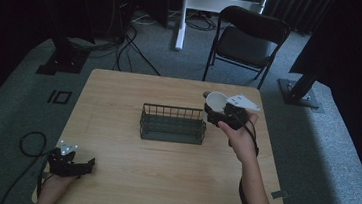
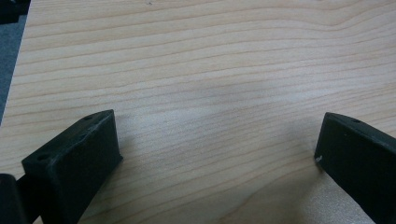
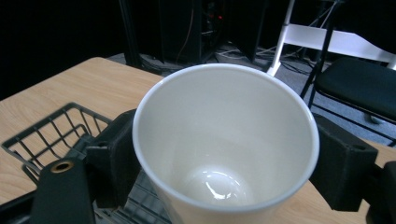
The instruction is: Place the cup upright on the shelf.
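One white cup (image 3: 224, 144) clamped in the right tool (image 1: 224, 115) beside wire basket (image 1: 172, 124); left tool (image 1: 70, 164) agape.

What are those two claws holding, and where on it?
The right claw clamps a white cup by its outer sides. The left claw holds nothing.

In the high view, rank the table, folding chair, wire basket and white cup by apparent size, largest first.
1. table
2. folding chair, though it stands farther away
3. wire basket
4. white cup, held in the right gripper
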### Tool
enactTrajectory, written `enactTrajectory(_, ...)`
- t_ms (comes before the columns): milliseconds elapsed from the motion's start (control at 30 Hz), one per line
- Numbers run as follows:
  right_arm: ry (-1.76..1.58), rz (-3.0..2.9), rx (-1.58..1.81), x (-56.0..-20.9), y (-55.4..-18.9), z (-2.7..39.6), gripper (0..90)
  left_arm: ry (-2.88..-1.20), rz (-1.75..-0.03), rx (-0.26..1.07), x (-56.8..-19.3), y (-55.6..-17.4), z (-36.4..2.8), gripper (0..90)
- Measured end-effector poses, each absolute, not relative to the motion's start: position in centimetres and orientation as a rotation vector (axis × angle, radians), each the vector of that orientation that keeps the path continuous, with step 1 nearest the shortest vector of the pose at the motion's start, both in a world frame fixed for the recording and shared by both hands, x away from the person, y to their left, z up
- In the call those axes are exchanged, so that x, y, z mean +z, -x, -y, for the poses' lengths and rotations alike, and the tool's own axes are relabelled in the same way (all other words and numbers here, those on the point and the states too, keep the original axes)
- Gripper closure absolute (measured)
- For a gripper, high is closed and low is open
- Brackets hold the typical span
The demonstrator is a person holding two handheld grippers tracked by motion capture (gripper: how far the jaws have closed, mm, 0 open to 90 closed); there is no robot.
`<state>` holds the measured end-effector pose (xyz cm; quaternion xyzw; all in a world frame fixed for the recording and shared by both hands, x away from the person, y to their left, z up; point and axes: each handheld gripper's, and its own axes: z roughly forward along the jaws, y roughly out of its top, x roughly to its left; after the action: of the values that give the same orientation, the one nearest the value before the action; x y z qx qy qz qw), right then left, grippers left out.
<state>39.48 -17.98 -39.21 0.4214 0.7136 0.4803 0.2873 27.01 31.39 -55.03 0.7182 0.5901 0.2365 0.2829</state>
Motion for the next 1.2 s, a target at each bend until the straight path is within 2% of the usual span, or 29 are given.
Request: enactTrajectory(1200, -1.043, -2.054, 1.339, -41.7, -40.4, 9.7, 20.1, -1.924, -1.576, 0.632, -55.0, -27.0, -31.4, 0.1)
